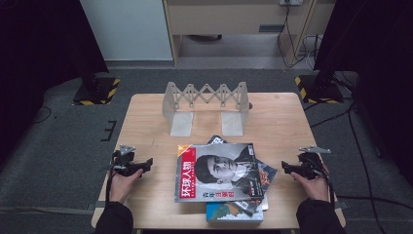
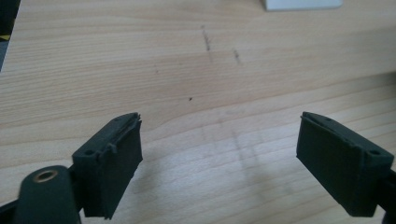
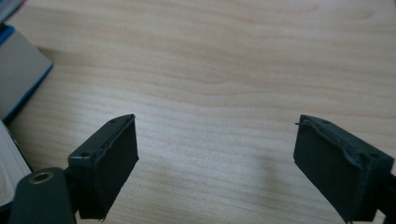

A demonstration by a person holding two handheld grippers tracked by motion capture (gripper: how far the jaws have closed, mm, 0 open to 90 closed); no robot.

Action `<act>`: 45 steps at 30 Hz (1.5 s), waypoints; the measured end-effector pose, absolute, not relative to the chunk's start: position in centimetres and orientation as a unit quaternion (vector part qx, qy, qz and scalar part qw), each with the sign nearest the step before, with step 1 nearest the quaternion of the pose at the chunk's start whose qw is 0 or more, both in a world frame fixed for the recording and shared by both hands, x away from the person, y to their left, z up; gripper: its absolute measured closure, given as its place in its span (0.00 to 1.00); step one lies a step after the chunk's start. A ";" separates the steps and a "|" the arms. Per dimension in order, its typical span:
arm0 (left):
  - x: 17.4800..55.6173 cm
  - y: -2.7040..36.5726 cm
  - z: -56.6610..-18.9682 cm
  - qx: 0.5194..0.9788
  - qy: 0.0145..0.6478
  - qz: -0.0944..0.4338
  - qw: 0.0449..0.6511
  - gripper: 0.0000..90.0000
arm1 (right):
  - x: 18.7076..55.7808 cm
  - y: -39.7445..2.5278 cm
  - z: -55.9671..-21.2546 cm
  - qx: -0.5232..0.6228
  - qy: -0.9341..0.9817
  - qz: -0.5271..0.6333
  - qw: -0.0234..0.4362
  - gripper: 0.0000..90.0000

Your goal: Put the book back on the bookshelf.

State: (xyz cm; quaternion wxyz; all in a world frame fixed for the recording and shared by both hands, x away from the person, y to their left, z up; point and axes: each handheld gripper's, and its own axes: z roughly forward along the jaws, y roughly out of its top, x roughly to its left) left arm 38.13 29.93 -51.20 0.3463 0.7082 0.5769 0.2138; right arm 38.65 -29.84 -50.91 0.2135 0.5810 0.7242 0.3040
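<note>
Your left gripper and right gripper rest wide open and empty on the table, flanking a magazine pile. Its top cover shows red Chinese characters. A folding rack stands behind.

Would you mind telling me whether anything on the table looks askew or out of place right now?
The magazines in front of the empty white folding rack are stacked untidily: the top one sits roughly square, while those beneath it are twisted, corners poking out at its right and near edges. Both grippers rest open beside the pile, holding nothing.
</note>
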 end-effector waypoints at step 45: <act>32.9 24.1 -47.8 0.723 0.501 0.112 0.462 0.25 | 34.3 -22.4 -44.8 0.510 0.731 0.418 0.176 0.17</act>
